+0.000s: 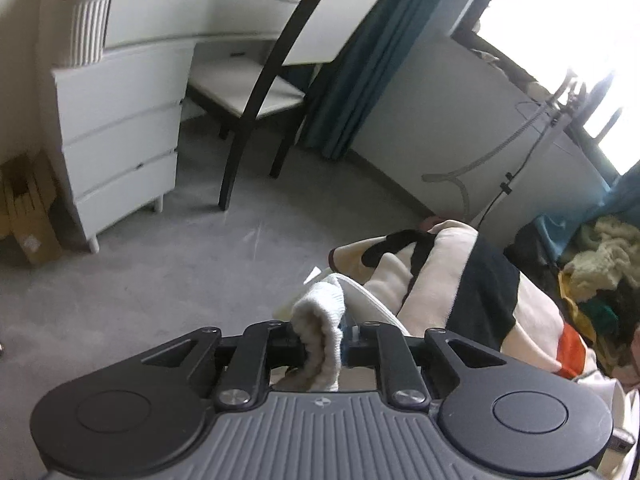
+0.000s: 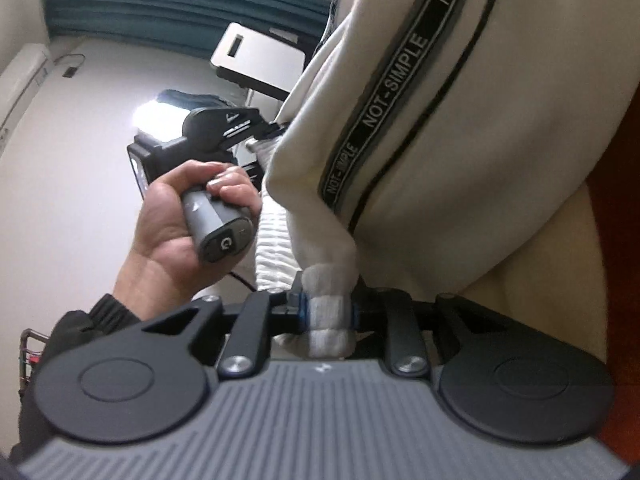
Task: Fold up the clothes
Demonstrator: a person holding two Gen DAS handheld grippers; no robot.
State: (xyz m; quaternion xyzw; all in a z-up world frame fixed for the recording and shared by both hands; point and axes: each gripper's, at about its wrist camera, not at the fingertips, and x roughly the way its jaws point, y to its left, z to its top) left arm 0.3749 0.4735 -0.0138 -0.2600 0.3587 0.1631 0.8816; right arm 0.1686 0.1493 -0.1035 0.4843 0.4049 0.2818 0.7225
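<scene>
Bedroom, grey carpet (image 1: 168, 280), one white desk with drawers (image 1: 120, 128), one dark-framed chair (image 1: 264, 92), teal curtain (image 1: 344, 80), bright window. One cream garment (image 1: 424, 280) with black panels and a "NOT-SIMPLE" tape stripe (image 2: 380, 112), held up in the air between two grippers, draping down off the right edge of the left view. Left gripper (image 1: 324, 344) clamped nearly closed on a ribbed cream cuff or hem edge; right gripper (image 2: 328, 312) likewise pinched tight on a ribbed edge of the same garment. One bare hand (image 2: 180, 220) with a dark sleeve, wrapped round the left tool's handle. One heap of other clothes (image 1: 600, 264) at far right. Probably mid-spread: garment gripped at two edges, lifted for straightening or for a fold-over; which of the two, not settled here. Next, likely: even tension on both ribbed edges, no slip.
</scene>
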